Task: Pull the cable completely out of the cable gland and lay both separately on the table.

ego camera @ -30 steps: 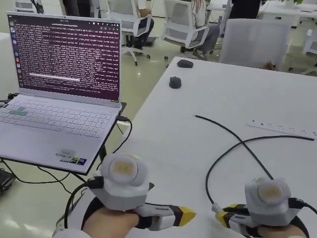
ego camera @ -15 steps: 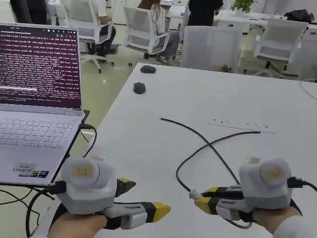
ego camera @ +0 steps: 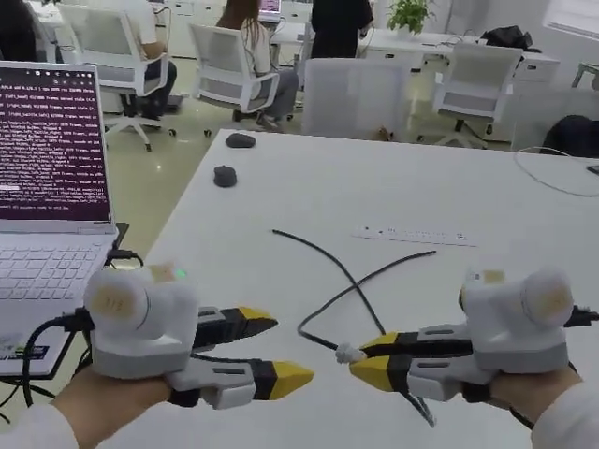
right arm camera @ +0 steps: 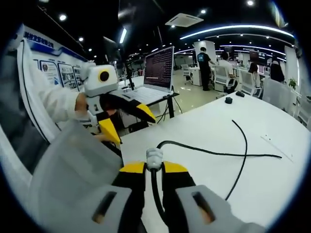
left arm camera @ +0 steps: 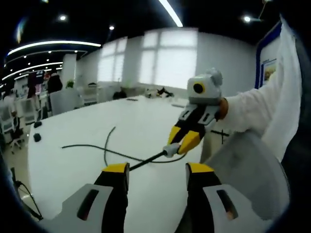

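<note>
Gland (right arm camera: 154,156), white, sits right at the tips of the right gripper (right arm camera: 154,169), poking out just ahead of them. The cable (right arm camera: 214,153) is threaded through it. Right jaws narrow, pinched on the black cable just behind the gland, and the cable runs back between the jaws toward the hand. Ahead of the gripper the cable leaves the gland, curves out over the table (ego camera: 487,196) and crosses a second black stretch well beyond the tips. Can't tell if the gland touches the tabletop.

Left gripper (left arm camera: 158,170) faces the right one tip to tip, near but apart — jaws wide, nothing between them, gland just ahead of its tips.

Past the cable, away from both grippers — a white power strip (ego camera: 412,236), farther off a mouse (ego camera: 225,176). Laptop (ego camera: 47,150) on the outer side of the left gripper, screen lit, beside the table. Office chairs (ego camera: 234,65) beyond the far table edge.
</note>
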The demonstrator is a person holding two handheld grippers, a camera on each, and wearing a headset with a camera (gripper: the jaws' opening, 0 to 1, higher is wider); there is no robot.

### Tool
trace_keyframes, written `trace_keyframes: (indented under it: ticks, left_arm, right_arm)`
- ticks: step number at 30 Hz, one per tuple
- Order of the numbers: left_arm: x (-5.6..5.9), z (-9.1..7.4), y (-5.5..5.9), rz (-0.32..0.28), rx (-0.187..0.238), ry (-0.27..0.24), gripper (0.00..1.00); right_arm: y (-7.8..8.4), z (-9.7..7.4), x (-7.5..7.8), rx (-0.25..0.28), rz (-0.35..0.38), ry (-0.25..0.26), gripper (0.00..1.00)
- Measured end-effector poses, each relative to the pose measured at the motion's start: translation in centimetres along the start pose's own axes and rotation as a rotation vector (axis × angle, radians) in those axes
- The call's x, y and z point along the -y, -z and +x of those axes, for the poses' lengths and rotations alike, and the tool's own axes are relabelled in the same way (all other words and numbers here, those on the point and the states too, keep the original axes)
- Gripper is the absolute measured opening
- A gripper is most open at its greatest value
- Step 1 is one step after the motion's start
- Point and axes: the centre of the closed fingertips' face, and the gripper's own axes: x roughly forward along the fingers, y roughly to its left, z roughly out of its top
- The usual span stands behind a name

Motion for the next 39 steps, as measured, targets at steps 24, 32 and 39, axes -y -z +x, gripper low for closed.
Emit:
trace_keyframes:
  ticks: [24,32,39]
  left_arm:
    - [5.7,2.2,-5.7,0.102,0.150,0.401,0.16]
    - [5.9,2.0,-6.3,0.119,0.177,0.395,0.16]
    - [5.8,1.8,-6.6,0.094,0.162,0.363,0.15]
  right_arm:
    - [-4.1,-4.4,-3.3,0.151,-0.140,-0.170,0.09]
    - [-5.2,-4.5,-4.1,0.193,-0.159,-0.189,0.10]
    - [-5.5,-4.4,-3.9,0.211,-0.054,-0.202,0.12]
